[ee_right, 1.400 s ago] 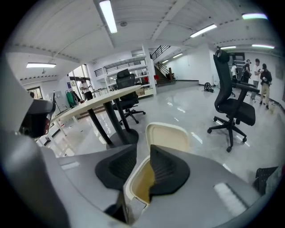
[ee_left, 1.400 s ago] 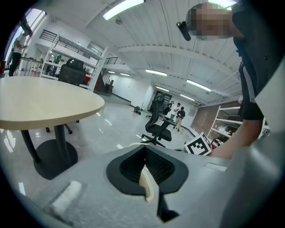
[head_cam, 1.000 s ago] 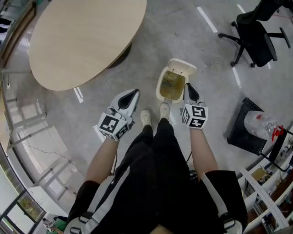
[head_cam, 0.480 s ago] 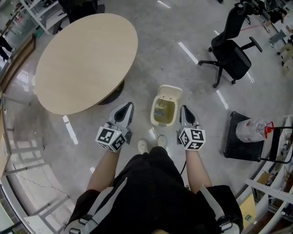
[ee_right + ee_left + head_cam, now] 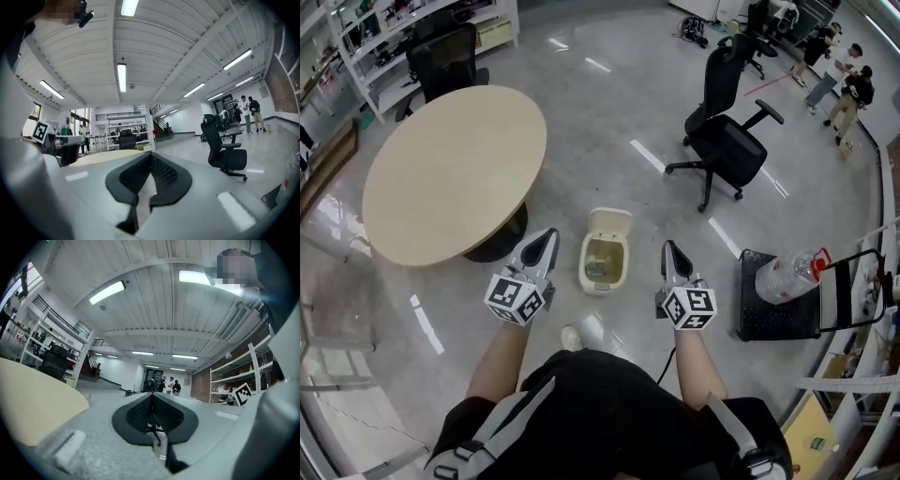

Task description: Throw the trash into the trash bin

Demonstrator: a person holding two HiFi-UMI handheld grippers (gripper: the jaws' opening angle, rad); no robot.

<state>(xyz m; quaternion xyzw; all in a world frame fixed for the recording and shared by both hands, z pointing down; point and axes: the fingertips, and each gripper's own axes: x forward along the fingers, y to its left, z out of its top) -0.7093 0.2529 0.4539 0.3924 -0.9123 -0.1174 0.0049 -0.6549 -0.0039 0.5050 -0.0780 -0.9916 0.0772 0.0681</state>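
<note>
Both claws are pinched shut and empty, the left claw [image 5: 547, 236] and right claw [image 5: 672, 249] held level out front. Down on the floor [image 5: 609, 141] between them sits the bin [image 5: 585, 264], lid [image 5: 610, 222] up, trash [image 5: 598, 268] inside.

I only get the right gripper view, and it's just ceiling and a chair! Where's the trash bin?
Observer: In the head view the trash bin stands on the floor, between the left tongs and the right tongs.
Operator: Is it open?
Observer: Yes, its lid is flipped back.
Operator: Are the left tongs carrying anything?
Observer: No, the left tongs are shut with nothing between them.
</note>
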